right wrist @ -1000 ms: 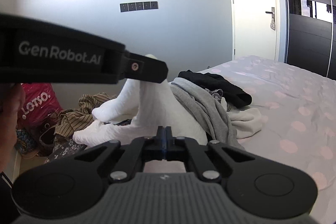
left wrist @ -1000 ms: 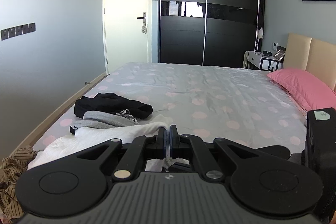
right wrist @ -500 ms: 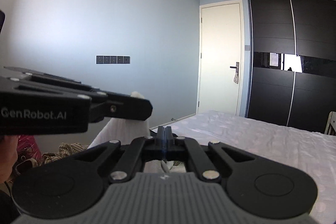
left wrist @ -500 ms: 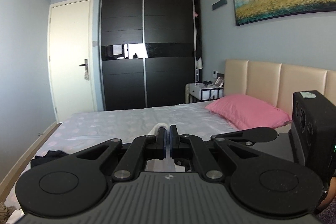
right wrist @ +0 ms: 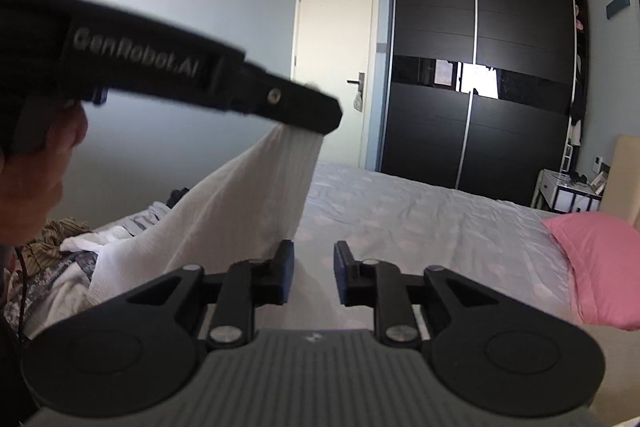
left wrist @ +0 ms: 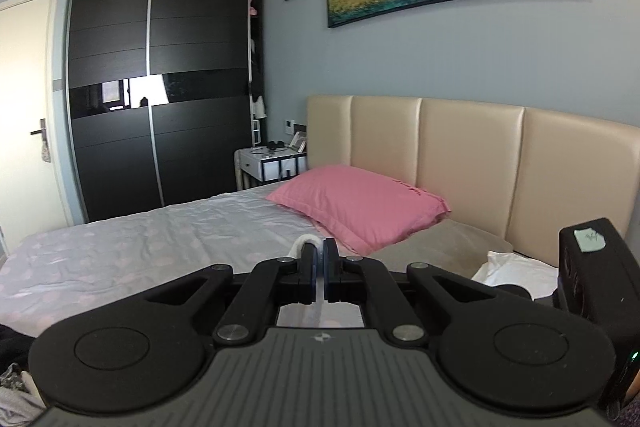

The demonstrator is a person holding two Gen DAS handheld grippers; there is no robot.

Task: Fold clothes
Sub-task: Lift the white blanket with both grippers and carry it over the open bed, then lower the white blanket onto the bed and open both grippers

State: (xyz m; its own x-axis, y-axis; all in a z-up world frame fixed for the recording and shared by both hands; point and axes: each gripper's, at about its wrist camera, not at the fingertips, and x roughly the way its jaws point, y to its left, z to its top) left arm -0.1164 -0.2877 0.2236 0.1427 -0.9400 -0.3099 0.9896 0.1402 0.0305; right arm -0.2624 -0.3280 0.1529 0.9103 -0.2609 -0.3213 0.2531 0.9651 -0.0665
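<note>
My left gripper (left wrist: 320,261) is shut on a fold of a white garment (left wrist: 305,241), which pokes out above its fingertips. In the right wrist view the left gripper (right wrist: 326,115) reaches in from the upper left, and the white garment (right wrist: 248,207) hangs from its tip down to the bed. My right gripper (right wrist: 313,275) is low over the spotted bedsheet (right wrist: 420,227). Its jaws are opening, and only sheet shows between them. A white edge of cloth (left wrist: 508,267) lies near the right gripper's housing (left wrist: 592,267).
A pink pillow (left wrist: 360,211) lies against the beige headboard (left wrist: 472,163). A pile of other clothes (right wrist: 64,243) sits at the bed's left end. Beyond the bed stand a dark wardrobe (right wrist: 476,87), a door (right wrist: 336,67) and a bedside table (left wrist: 272,163). A hand (right wrist: 36,179) holds the left gripper.
Both grippers have risen and swung from the clothes pile toward the headboard. The right jaws, shut before, now stand apart with no cloth in them. The left gripper still holds the white garment.
</note>
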